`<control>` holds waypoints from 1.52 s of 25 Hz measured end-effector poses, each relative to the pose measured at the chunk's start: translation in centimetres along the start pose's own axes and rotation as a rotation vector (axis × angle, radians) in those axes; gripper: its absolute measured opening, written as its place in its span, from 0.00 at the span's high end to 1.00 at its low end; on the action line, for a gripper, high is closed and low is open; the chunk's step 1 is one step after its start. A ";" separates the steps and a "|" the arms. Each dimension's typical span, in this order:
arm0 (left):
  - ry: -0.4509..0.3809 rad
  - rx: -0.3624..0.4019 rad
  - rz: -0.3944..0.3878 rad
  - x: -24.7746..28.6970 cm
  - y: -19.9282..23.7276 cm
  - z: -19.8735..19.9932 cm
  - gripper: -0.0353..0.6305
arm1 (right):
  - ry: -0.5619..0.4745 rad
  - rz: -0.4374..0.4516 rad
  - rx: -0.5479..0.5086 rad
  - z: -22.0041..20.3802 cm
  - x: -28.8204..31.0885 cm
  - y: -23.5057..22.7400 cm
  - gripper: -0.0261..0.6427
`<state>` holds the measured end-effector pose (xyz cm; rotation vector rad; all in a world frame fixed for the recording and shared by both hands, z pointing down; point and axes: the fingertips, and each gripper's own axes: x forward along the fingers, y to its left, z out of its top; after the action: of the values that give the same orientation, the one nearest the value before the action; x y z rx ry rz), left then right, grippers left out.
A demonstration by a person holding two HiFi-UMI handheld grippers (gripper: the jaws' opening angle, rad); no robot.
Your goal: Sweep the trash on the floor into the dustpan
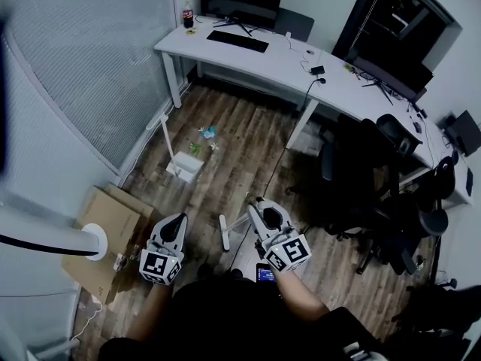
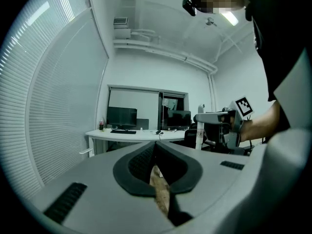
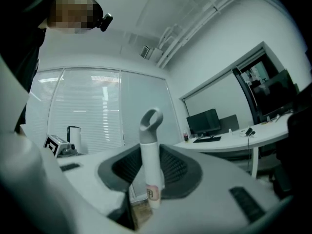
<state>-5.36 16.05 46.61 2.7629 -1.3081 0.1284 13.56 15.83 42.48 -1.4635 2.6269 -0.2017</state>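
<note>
Right tongs gripped the broom handle so you could sweep; left tongs were closed on nothing, free for the dustpan.

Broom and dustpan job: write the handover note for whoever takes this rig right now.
Left gripper: shut, empty.
Right gripper: shut on the broom handle, which stands upright between its jaws.
Dustpan stands on the wood floor by the blinds. The trash lies scattered just beyond it toward the desk, none of it in the pan.
Done: broom in hand.
Left: bring the broom to the trash, probably steady the dustpan with the left gripper, sweep the bits in.
</note>
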 end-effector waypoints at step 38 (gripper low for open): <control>-0.046 -0.053 0.117 9.0 1.9 0.9 0.95 | -0.027 0.092 0.025 1.9 5.0 -10.6 0.79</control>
<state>-1.12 7.78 46.80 2.6606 -1.4625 0.0373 20.16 5.96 42.24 -1.3243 2.6536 -0.2027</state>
